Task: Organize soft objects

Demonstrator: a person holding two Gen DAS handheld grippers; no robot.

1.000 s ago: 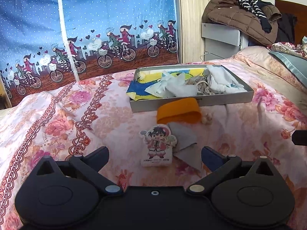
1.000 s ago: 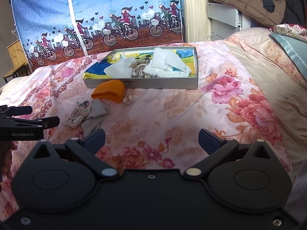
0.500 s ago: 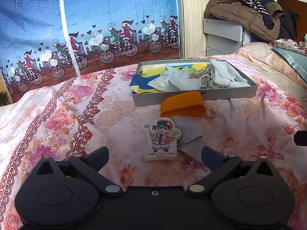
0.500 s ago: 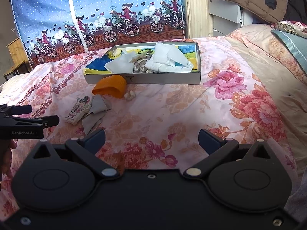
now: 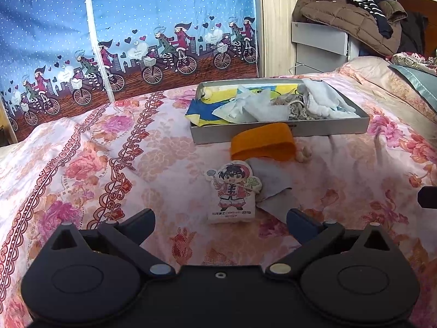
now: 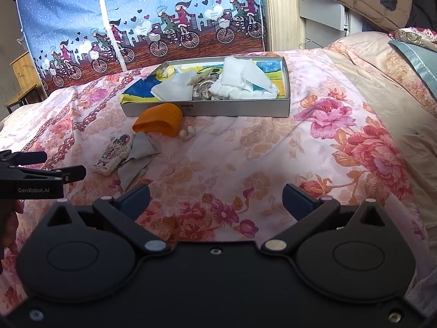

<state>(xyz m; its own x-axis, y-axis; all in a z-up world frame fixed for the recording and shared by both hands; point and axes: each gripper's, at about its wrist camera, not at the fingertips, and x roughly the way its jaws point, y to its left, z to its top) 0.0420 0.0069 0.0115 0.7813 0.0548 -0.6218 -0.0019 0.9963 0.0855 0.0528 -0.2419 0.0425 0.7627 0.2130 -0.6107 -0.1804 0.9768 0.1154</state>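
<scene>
Hand-held grippers poised over a flowered bedspread: we hold the left hand-held gripper (image 5: 220,220) with its jaws spread wide and empty, aimed at a small cartoon-figure plush cushion (image 5: 233,192) that lies flat just ahead of its fingertips. Our right hand-held gripper (image 6: 215,196) is likewise spread and holds nothing, hovering over bare quilt well to the right of the loose items.

We judge the step in hand to be the approach to the next pickup. A shallow grey cardboard tray (image 6: 235,108) farther up the bed already holds white cloths (image 6: 245,82), a crumpled grey-brown fabric and a blue-and-yellow sheet that spills over its left end. Four things are outside it: the cushion, a grey cloth (image 5: 273,183) touching and partly tucked beside the cushion's right edge, an orange ribbed band (image 5: 263,142) resting against the tray's near wall, and a small cream-coloured lump (image 5: 303,153) just beside the band.

Our next move, we judge, calls for lowering the left jaws around the cushion alone, clear of the grey cloth, then carrying it up and over the band into the tray.

The bed (image 5: 82,164) wears a pink rose-print quilt, rumpled in places. Behind it hangs a blue curtain (image 5: 136,27) printed with cyclists and hearts; to the right, a brown padded jacket (image 5: 341,13) and striped garment are heaped on a grey cabinet.
</scene>
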